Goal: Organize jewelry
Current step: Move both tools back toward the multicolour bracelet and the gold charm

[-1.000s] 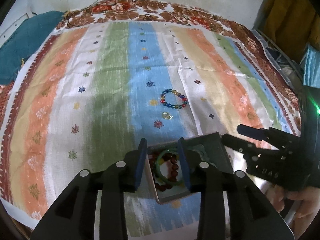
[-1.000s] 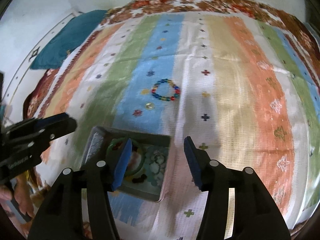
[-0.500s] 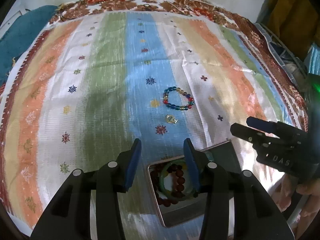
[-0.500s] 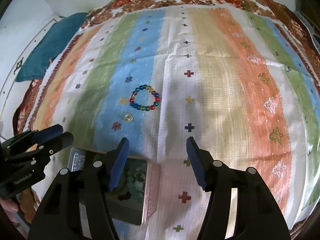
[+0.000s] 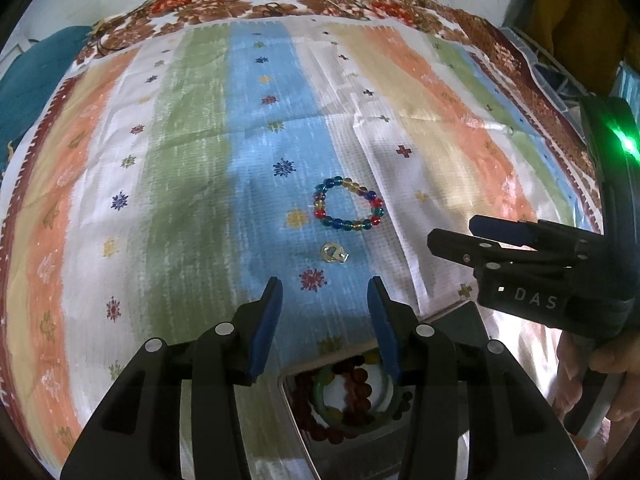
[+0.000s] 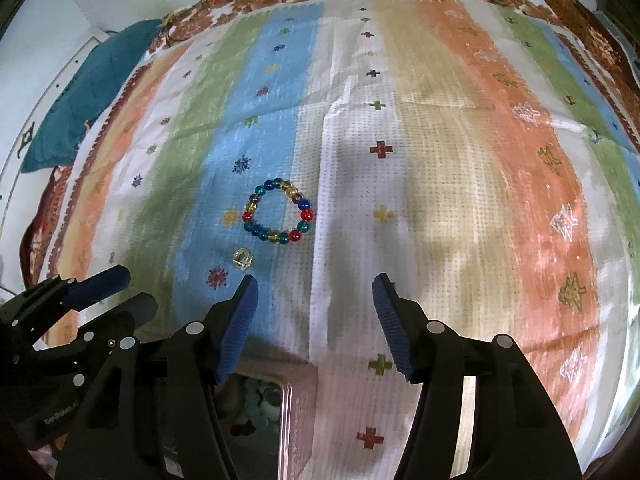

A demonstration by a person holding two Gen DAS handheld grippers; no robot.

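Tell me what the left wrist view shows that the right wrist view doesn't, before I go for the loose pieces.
Left wrist only: the box's contents read clearly, a green bangle and dark red beads; also the right gripper from the side, the hand holding it, and a green light.

Right wrist only: the box's pink side wall, the left gripper from the side, and more of the teal cloth.

Both: the beaded bracelet and small charm on the blue stripe, both grippers open and empty.
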